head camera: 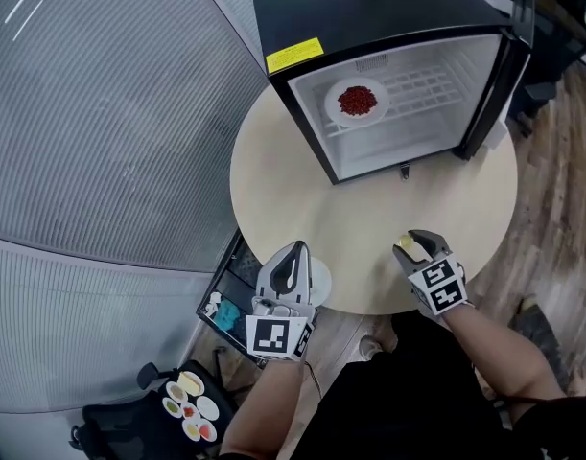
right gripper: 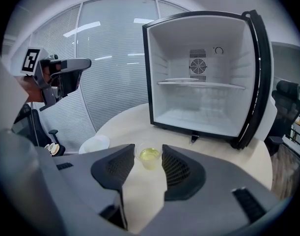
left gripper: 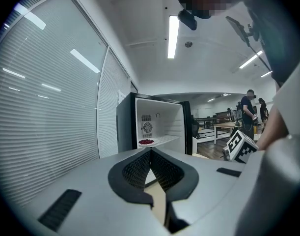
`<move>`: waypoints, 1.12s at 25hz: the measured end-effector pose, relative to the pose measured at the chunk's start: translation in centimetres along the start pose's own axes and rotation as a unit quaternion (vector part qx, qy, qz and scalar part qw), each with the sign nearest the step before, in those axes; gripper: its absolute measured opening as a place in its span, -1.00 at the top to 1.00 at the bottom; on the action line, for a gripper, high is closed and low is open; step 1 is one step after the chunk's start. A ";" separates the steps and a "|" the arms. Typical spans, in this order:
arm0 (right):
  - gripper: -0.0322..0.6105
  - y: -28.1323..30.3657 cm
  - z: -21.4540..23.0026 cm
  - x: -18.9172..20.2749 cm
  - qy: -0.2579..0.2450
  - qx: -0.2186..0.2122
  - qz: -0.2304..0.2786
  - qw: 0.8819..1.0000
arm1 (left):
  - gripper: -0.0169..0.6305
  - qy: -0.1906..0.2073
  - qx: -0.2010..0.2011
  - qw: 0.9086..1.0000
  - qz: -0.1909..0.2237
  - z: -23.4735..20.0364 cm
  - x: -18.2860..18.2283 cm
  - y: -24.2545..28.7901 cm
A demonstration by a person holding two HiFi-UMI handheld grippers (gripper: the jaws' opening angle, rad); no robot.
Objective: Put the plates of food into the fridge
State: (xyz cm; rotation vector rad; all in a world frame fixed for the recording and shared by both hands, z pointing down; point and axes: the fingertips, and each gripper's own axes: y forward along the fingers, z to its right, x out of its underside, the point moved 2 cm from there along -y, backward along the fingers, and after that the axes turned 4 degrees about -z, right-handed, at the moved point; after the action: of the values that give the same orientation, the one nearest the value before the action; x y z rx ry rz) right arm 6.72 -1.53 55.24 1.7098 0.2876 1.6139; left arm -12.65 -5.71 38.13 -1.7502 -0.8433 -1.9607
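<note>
Now, head view: fridge (head camera: 388,8) on the far side of the round table (head camera: 369,228), door swung wide. The plate of red food (head camera: 357,102) sits on its wire shelf, toward the left wall. Both of the person's bare forearms reach in from the table's near edge. The left gripper (head camera: 296,249) points forward above an empty white plate (head camera: 320,282) lying at that edge. The right gripper (head camera: 414,242) is angled slightly inward, its tips at a small cup (head camera: 406,245) of yellow-green liquid.

Left gripper view: jaw tips meet at a point, clenched on nothing. It is raised off the table and aimed at the fridge interior, with the red food visible on the shelf.

Right gripper view: jaws spread, the cup standing on the table between the tips, pads just beside its wall; I cannot make out any pressing. The left gripper hangs in the air at upper left, and the white plate lies below it.
</note>
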 end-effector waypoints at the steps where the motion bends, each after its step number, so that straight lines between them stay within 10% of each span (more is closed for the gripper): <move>1: 0.33 -0.2 0.5 -0.5 0.000 0.000 0.003 1.000 | 0.93 0.000 0.000 1.000 0.003 0.1 -0.5 0.5; 28: 0.33 -3.9 15.1 -14.5 -0.009 0.037 0.111 0.993 | 0.93 0.015 0.000 0.998 0.054 2.9 -9.2 12.2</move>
State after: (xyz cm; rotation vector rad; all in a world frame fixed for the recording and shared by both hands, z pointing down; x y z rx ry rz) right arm 19.48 -13.38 42.91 1.8670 0.1537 1.7656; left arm -1.26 -13.94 31.41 -1.7241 -0.7229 -1.9117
